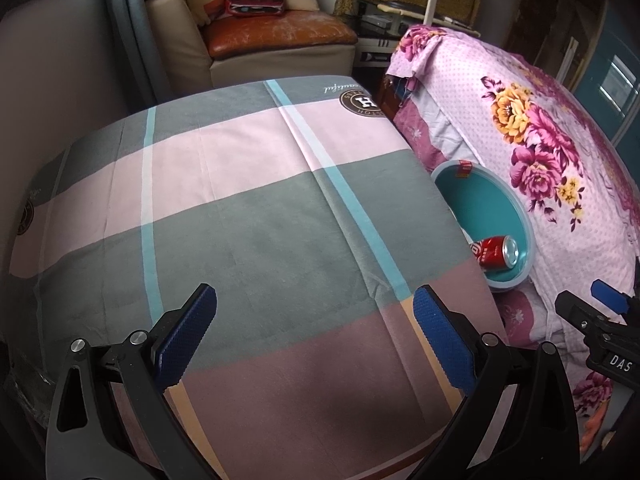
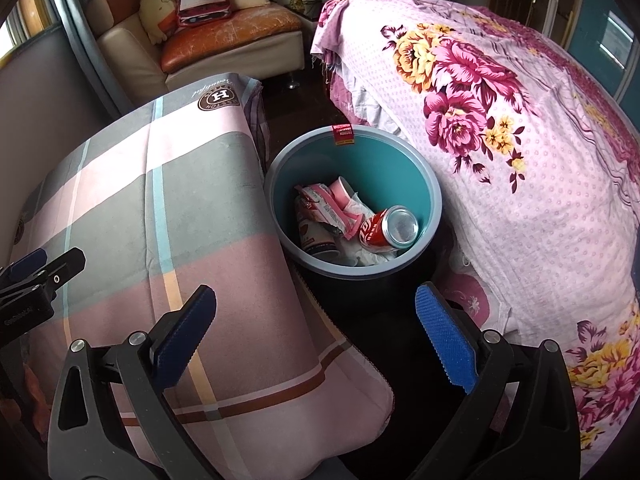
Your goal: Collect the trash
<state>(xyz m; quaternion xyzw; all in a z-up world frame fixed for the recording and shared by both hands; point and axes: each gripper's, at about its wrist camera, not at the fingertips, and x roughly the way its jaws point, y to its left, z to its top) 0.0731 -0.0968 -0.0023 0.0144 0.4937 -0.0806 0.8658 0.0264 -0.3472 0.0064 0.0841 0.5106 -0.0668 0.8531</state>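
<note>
A round teal bin [image 2: 404, 168] stands on the floor between the checked table and the flowered bed. In it lie a red soda can [image 2: 386, 230], pink and white wrappers [image 2: 324, 208] and crumpled white paper [image 2: 362, 258]. My right gripper [image 2: 316, 340] is open and empty, above the table corner and near side of the bin. My left gripper [image 1: 316, 336] is open and empty above the checked cloth [image 1: 248, 216]. The left wrist view shows part of the bin [image 1: 480, 200] and the can [image 1: 496, 252] past the table edge.
A flowered pink bedspread [image 2: 520, 168] covers the bed to the right of the bin. A sofa [image 2: 224, 40] with cushions stands at the back. The right gripper shows at the right edge of the left wrist view [image 1: 600, 320]. Dark floor lies between table and bed.
</note>
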